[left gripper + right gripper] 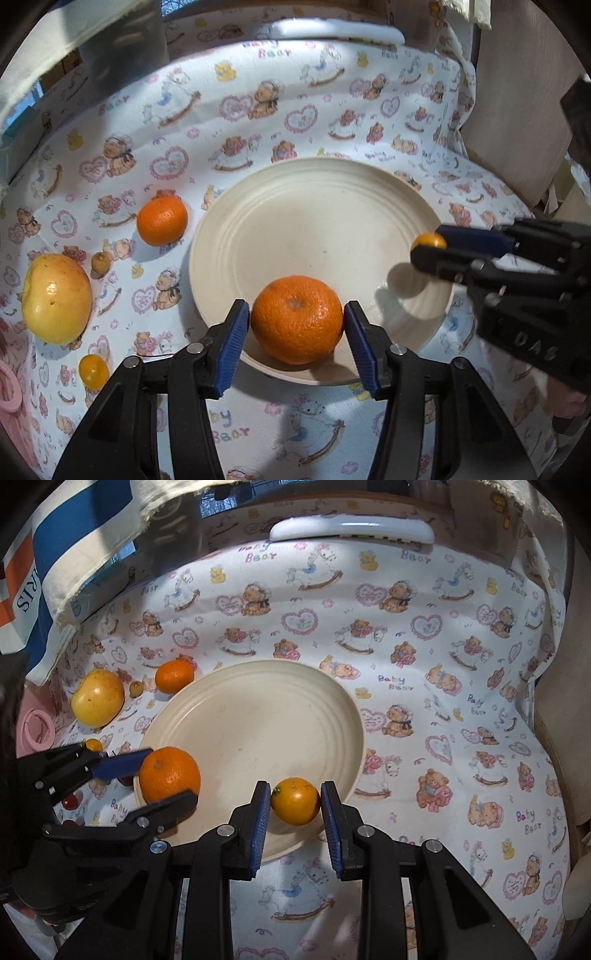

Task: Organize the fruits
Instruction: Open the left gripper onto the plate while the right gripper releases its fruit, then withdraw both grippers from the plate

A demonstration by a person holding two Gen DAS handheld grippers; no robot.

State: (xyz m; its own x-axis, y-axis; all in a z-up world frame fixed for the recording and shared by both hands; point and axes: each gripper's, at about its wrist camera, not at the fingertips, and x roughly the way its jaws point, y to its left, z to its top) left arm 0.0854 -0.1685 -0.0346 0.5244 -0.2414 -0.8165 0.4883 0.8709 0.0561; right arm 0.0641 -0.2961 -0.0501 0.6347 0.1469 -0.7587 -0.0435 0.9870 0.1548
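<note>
Left gripper [297, 325] stands over the near edge of the cream plate [314, 206], its blue pads flanking the large mandarin [297, 319], which rests on the plate. Narrow gaps show on both sides of the fruit, so the jaws read as parted, not clamped; the mandarin appears delivered. Right gripper [295, 803] is clamped on a small orange fruit [295, 801], carried just above the plate's right rim, pads pressing both sides. Still on the tabletop left of the plate: a second mandarin [162, 220], a yellow apple [55, 298], a small brownish fruit [100, 263] and a small yellow-orange fruit [93, 370]. All four lie on the left gripper's side, well apart from the right gripper. Judgement: the left hand is nearer for each next pick; the small fruit needs only lowering onto the plate.
</note>
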